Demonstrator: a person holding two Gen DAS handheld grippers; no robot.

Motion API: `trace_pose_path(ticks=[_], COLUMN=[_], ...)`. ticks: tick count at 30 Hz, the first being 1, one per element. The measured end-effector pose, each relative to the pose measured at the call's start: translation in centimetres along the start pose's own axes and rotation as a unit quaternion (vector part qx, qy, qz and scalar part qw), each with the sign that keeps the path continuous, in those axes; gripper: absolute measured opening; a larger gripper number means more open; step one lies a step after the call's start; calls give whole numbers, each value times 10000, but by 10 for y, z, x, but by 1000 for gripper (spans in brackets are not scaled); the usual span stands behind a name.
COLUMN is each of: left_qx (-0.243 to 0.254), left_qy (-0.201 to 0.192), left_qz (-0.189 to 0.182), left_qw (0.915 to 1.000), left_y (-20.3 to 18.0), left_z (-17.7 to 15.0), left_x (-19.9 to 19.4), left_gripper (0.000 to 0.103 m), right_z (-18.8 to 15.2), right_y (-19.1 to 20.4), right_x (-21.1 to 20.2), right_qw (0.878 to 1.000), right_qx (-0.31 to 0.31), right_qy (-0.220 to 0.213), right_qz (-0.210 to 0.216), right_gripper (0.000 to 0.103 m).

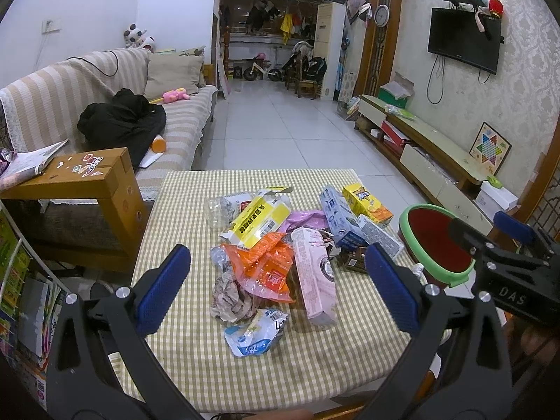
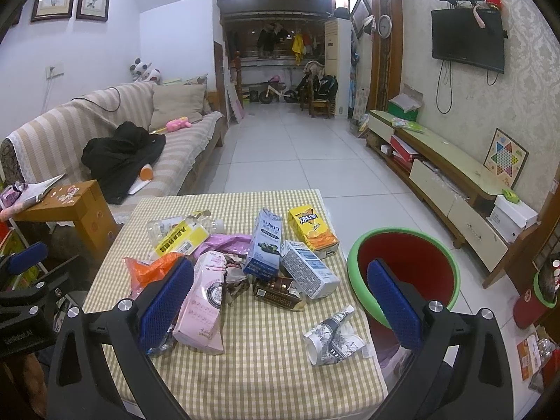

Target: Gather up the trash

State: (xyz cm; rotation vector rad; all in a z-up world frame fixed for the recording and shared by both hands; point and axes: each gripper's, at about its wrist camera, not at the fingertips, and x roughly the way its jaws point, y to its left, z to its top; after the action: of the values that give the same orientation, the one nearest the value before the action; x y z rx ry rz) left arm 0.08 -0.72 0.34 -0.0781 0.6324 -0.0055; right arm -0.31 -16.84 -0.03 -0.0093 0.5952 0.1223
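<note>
On the small table with the yellow-and-white checked cloth (image 1: 182, 210), a heap of packaging waste lies spread from the middle toward the far edge, none of it yet lifted. The left gripper (image 1: 276, 285) hangs above the near edge with its blue-padded jaws spread wide and nothing between them; the right gripper (image 2: 280, 301) does likewise, equally wide and empty, over the near right corner.

Nearest the left gripper lie a crumpled orange plastic wrapper (image 1: 260, 266), a ball of grey crumpled paper (image 1: 229, 297) and a white-and-blue foil pouch (image 1: 255, 332) toward the near edge. A long pink cardboard box (image 2: 204, 301) lies beside them, with a yellow-and-white carton (image 1: 255, 224) and a yellow drink box (image 2: 313, 229) toward the far edge. Two squashed patterned paper cups (image 2: 330, 332) rest close to the near right corner.

The round red bin with a green rim (image 2: 451, 255) stands off the table's right edge, mouth up and unobstructed.

Collection looks to be at its start: a first piece still needs choosing. The paper cups seem the easiest pick for the right gripper, being apart from the heap and closest to the bin; that calls for lowering the jaws astride one cup, closing gently, then carrying it rightward over the rim.
</note>
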Motion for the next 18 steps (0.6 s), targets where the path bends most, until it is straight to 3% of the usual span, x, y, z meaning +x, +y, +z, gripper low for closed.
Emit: trace_pose_path(ticks=[18], left_qx=[-31], left_qy=[47], left_qz=[-23], left_qw=[10000], left_y=[4], left_z=[2], left_x=[1], left_gripper=[98], right_z=[2], right_y=[0], right_x=[2], right_qw=[10000], right_qx=[23], right_qy=[41], right_qz=[57], right_gripper=[96])
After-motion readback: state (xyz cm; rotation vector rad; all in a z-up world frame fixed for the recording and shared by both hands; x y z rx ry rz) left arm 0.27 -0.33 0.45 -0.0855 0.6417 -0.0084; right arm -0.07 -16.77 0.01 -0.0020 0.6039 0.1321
